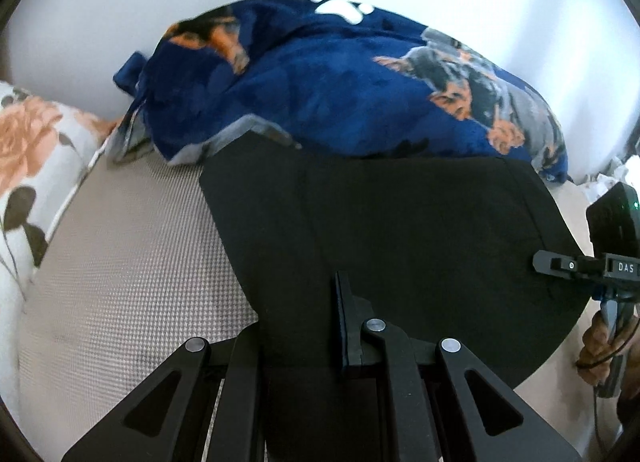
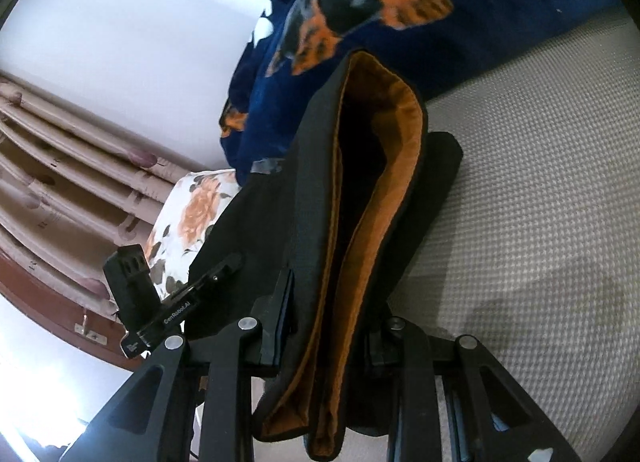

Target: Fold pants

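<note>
Left wrist view: black pants (image 1: pixel 400 230) spread over beige mattress (image 1: pixel 132 262), near edge clamped in fully closed left gripper (image 1: pixel 304 326), judged lifted for fold.

Right wrist view: orange-lined waistband (image 2: pixel 384 190) pinched by right gripper (image 2: pixel 332 326), kept taut alongside.

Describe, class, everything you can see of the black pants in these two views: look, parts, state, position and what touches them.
The black pants are a dark, matte woven fabric, held up as a broad flat panel over the beige textured bedcover, in front of a blue dog-print blanket. The right wrist view shows the waistband end, with an orange-brown lining inside. The left gripper is shut on one edge, and the right gripper is shut on the thicker waistband.
</note>
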Available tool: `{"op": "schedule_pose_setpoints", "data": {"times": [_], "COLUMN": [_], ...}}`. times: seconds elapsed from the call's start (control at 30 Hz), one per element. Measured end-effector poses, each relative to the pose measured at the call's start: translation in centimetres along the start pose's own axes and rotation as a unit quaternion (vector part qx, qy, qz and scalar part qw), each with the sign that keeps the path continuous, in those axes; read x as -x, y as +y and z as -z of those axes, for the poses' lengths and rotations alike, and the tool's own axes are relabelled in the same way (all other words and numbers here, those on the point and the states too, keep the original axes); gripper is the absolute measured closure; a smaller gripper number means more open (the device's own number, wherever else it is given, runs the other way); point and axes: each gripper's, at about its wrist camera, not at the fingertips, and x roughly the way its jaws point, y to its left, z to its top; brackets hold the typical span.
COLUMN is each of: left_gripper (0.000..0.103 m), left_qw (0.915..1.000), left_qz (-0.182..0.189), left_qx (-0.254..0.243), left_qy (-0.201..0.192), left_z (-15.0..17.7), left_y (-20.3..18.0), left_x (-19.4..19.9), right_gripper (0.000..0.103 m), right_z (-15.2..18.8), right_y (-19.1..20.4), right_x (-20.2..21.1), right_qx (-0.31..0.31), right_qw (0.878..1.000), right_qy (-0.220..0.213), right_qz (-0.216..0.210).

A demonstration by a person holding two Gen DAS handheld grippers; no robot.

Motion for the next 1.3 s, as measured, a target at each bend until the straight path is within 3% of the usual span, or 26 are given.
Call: {"op": "schedule_pose_setpoints", "data": {"times": [0.17, 0.27, 0.3, 0.47, 0.67, 0.77, 1.03, 1.2, 1.3], "left_gripper": [0.082, 0.058, 0.041, 0.019, 0.015, 0.013, 0.003, 0.000, 0.000], "left_qw": [0.9998, 0.9990, 0.9979, 0.9934, 0.9856, 0.9840, 0.9786, 0.9653, 0.9493], "left_qz": [-0.018, -0.044, -0.064, -0.114, -0.168, -0.174, -0.177, -0.192, -0.207], "left_qx": [-0.009, 0.000, 0.002, 0.003, -0.014, -0.022, -0.026, -0.022, -0.023], "left_qy": [-0.002, -0.007, -0.010, -0.006, -0.018, -0.032, -0.102, -0.175, -0.235], "left_z": [0.8, 1.2, 1.4, 2.1, 3.0, 3.6, 4.3, 4.8, 5.3], "left_y": [-0.1, 0.3, 0.5, 0.7, -0.8, -2.1, -7.1, -10.0, -12.0], "left_x": [-0.7, -0.8, -0.8, -0.4, 2.3, 4.2, 11.6, 18.3, 23.0], "right_gripper": [0.077, 0.073, 0.072, 0.065, 0.052, 0.037, 0.027, 0.026, 0.026], "right_z": [0.2, 0.4, 0.4, 0.8, 2.3, 3.9, 8.0, 10.2, 11.4], "right_y": [-0.4, -0.8, -0.9, 0.0, 2.7, 4.8, 12.2, 15.6, 17.4], "right_x": [-0.5, -0.7, -0.7, -0.9, 1.0, 3.3, 7.4, 9.9, 11.9], "right_qx": [0.008, 0.003, -0.001, 0.021, 0.057, 0.083, 0.161, 0.177, 0.185], "right_qw": [1.000, 1.000, 0.999, 0.997, 0.983, 0.972, 0.959, 0.957, 0.956], "right_qy": [0.004, 0.005, 0.005, 0.002, -0.042, -0.078, -0.113, -0.129, -0.142], "right_qz": [0.018, 0.029, 0.034, 0.068, 0.168, 0.204, 0.204, 0.188, 0.176]}}
